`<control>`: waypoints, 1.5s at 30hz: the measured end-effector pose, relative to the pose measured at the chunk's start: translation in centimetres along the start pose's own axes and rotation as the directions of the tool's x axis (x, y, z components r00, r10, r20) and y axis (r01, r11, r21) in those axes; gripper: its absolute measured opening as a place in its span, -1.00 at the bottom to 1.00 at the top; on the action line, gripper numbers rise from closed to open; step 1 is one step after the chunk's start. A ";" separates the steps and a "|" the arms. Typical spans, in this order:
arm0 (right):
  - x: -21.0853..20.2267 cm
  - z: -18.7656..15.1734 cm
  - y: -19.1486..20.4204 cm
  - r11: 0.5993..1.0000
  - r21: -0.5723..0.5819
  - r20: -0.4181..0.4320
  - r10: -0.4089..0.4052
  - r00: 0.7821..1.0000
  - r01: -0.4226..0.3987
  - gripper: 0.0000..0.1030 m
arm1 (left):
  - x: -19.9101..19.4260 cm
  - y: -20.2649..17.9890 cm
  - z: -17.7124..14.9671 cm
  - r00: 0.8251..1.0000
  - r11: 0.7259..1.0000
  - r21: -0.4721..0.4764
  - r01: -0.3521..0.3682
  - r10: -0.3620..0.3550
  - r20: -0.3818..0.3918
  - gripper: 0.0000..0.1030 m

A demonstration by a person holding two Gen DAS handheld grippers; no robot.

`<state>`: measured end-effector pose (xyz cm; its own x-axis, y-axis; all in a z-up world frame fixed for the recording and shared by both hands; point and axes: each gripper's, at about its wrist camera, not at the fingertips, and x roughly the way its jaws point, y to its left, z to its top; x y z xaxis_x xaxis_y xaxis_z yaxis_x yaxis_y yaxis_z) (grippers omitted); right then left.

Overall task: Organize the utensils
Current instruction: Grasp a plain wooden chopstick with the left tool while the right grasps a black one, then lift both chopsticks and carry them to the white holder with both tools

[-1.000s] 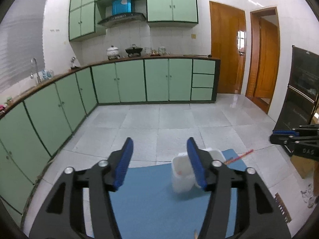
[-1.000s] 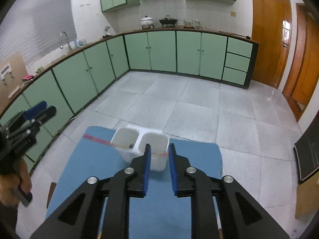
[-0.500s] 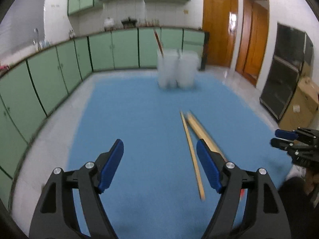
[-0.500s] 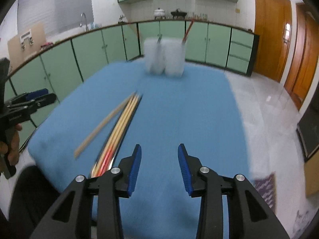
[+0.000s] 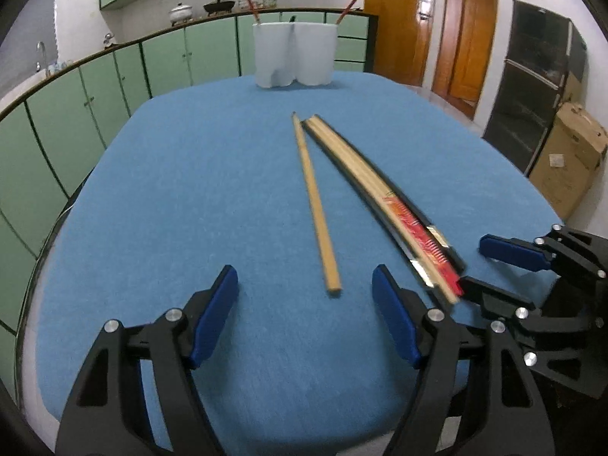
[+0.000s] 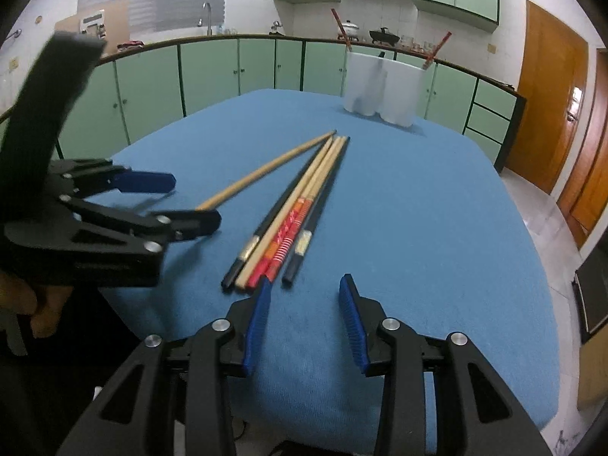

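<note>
Your left gripper (image 5: 304, 317) was closing, empty; right gripper (image 6: 306, 321) half-open, empty. Risk: pale wooden chopstick (image 5: 315, 207), twelve o'clock, rolling from off-centre pinch.

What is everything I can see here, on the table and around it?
Loose chopstick: one, pale wood, alone left of the bundle.
Chopstick bundle: about five, black, wood and red-patterned, side by side mid-table.
Holder: one, white, two cups, far edge; a few sticks stand in it.
Tablecloth: one, blue.
Cabinets: green, along the walls.
Doors: wooden, far right.
Box: cardboard, floor right.
Left gripper: black, blue pads, closing, nothing between.
Right gripper: same, open, empty.
</note>
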<state>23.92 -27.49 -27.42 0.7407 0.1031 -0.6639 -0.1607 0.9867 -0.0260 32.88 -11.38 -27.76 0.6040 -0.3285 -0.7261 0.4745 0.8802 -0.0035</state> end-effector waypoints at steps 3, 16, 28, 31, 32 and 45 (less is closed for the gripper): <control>0.8 0.2 0.0 1.000 0.012 0.010 0.003 1.000 -0.003 -0.29 | 0.6 0.4 0.7 1.000 1.000 -0.025 -0.011 0.011 0.006 0.11; 0.2 -0.9 -3.0 0.983 0.114 0.015 -0.145 0.989 0.143 -0.87 | -0.8 2.5 0.0 0.988 0.966 -0.211 -0.148 0.156 0.020 -0.84; -0.1 -1.3 -3.0 0.986 0.114 0.022 -0.126 0.992 0.122 -0.86 | -1.2 2.4 -0.6 0.994 0.978 -0.179 -0.102 0.108 0.024 -0.87; -0.8 -1.0 -3.0 0.986 0.126 0.018 -0.108 0.994 0.105 -0.86 | -2.1 2.3 -0.5 0.996 0.978 -0.191 -0.080 0.087 0.029 -0.87; -1.2 -0.8 -3.1 0.986 0.133 0.025 -0.102 0.994 0.098 -0.86 | -2.5 2.2 -0.4 0.996 0.978 -0.196 -0.074 0.082 0.033 -0.87; -10.8 4.7 -4.7 0.973 0.228 0.152 -0.052 0.987 0.016 -0.89 | -12.8 2.7 4.9 0.974 0.977 -0.213 -0.022 0.069 0.215 -0.87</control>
<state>19.76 -32.66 -16.57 0.8383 0.0699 -0.5406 0.0043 0.9909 0.1348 29.60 -6.45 -15.07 0.7588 -0.3330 -0.5597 0.3139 0.9400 -0.1337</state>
